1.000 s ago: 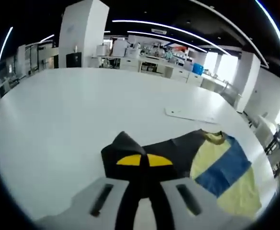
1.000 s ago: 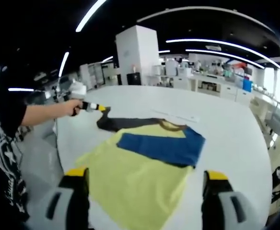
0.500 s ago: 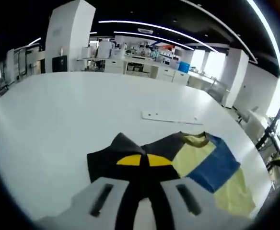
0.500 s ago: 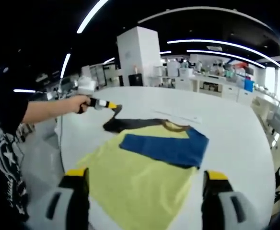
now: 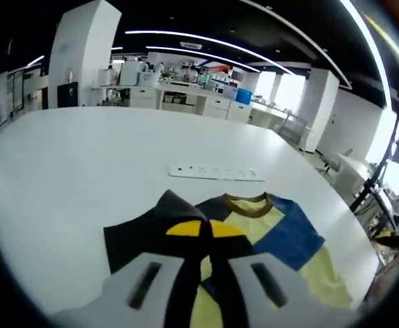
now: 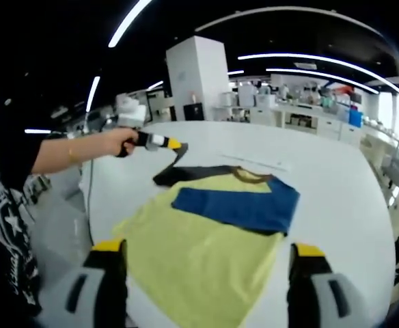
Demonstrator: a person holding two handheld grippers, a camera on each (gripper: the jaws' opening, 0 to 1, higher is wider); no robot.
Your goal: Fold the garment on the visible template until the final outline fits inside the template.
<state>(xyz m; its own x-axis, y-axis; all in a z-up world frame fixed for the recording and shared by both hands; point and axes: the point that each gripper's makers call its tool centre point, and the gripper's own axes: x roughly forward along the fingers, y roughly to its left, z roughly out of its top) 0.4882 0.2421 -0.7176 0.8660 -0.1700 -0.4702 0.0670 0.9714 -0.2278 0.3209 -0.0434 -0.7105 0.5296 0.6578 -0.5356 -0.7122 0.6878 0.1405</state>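
A yellow T-shirt (image 6: 199, 249) with a blue chest band (image 6: 237, 208) and a brown collar (image 6: 252, 178) lies flat on the white table (image 6: 336, 205). Its black sleeve (image 5: 141, 232) is lifted, and my left gripper (image 5: 206, 230) is shut on it. From the right gripper view, a hand holds that left gripper (image 6: 171, 144) above the sleeve (image 6: 179, 172) at the shirt's far left corner. My right gripper (image 6: 208, 249) stands open over the near hem, with nothing between its fingers. The shirt's body (image 5: 322, 266) and blue band (image 5: 288, 236) spread to the right in the left gripper view.
A thin white strip (image 5: 216, 172) lies on the table just beyond the collar, also in the right gripper view (image 6: 257, 162). A person's arm (image 6: 70, 157) reaches in from the left. Benches and a white pillar (image 6: 196, 75) stand far behind.
The left gripper has carried the black sleeve up and rightward, toward the shirt's body. The right gripper has stayed open over the hem.
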